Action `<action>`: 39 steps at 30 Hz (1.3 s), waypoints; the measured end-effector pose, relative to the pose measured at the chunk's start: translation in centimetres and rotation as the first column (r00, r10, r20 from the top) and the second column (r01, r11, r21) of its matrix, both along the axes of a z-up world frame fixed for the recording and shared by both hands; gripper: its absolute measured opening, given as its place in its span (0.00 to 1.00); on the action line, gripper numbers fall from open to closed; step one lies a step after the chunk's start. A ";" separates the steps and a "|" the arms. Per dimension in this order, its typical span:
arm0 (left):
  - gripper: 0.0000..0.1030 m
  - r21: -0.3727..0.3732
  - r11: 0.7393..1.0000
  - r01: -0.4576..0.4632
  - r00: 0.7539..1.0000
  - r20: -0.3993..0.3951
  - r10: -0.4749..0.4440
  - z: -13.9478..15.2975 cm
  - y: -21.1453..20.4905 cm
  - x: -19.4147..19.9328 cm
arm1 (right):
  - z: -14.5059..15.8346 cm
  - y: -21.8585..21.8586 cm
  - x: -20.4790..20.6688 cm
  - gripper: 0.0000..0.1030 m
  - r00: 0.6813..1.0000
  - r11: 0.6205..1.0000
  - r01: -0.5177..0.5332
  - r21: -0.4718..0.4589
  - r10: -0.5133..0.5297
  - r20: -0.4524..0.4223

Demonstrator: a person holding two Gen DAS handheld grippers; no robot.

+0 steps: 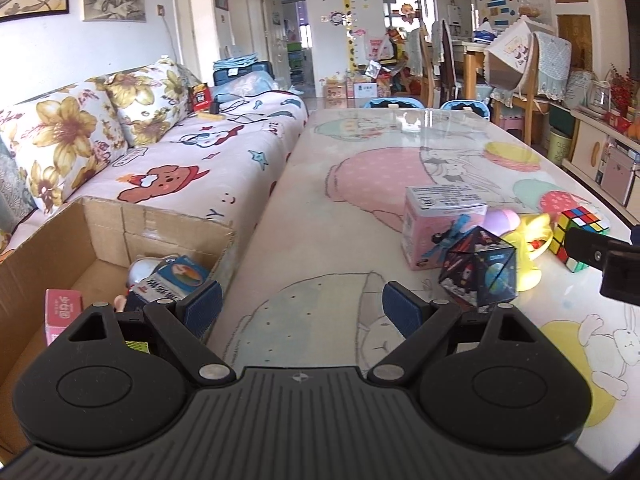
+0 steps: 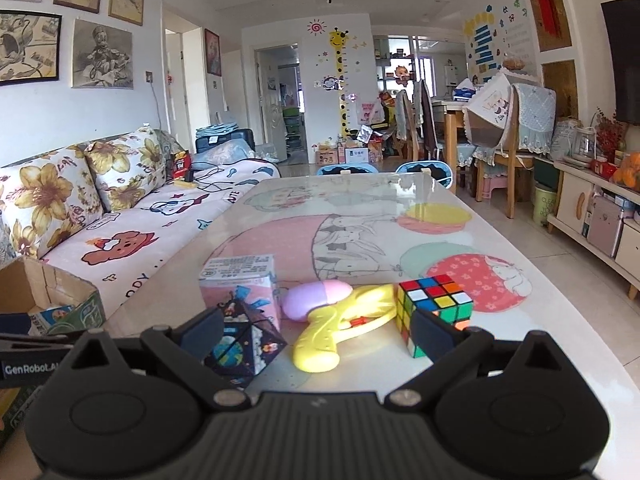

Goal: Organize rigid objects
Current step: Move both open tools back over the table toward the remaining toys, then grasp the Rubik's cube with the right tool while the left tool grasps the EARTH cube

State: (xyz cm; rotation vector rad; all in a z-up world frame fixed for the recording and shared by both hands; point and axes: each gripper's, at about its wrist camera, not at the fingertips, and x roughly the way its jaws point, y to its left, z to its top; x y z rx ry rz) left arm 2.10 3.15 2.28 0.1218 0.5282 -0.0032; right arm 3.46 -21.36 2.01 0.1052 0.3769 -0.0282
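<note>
My left gripper (image 1: 302, 310) hangs open over the table's left edge, nothing between its fingers. Left of it stands a cardboard box (image 1: 100, 232) holding a pink carton (image 1: 62, 312) and other packs. To its right sit a dark space-print cube (image 1: 480, 270), a pink box (image 1: 436, 224), a yellow-and-pink toy water gun (image 1: 528, 240) and a Rubik's cube (image 1: 578, 232). My right gripper (image 2: 320, 332) is open, with the toy water gun (image 2: 332, 320) lying ahead between its fingers. The space-print cube (image 2: 244, 344) is by its left finger, the Rubik's cube (image 2: 432, 304) by its right.
The glass-topped table (image 2: 360, 220) carries a cartoon print. A sofa (image 1: 192, 152) with floral cushions runs along the left, close behind the cardboard box (image 2: 48, 296). The pink box (image 2: 240, 284) stands behind the space cube. Dining chairs and a low cabinet (image 2: 592, 216) lie far right.
</note>
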 end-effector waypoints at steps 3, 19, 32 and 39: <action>1.00 -0.013 1.000 0.027 1.000 0.000 -0.027 -0.1 0.2 0.1 | -0.3 -1.2 0.3 0.97 0.998 0.998 0.057 -0.005 -0.057 -0.017; 1.00 -0.045 0.981 0.187 0.982 0.006 -0.187 -0.7 -1.7 -0.1 | -2.4 -5.6 3.7 0.99 0.986 0.988 0.140 -0.069 -0.145 -0.086; 1.00 0.071 0.959 0.274 0.961 0.026 -0.277 -3.2 -4.5 0.8 | -3.7 -9.0 6.5 0.91 0.985 0.993 0.089 0.074 -0.077 -0.154; 1.00 0.107 0.961 0.253 0.964 0.049 -0.260 -3.4 -4.8 1.2 | -4.3 -9.4 8.2 0.85 0.983 0.994 0.046 0.101 -0.027 -0.179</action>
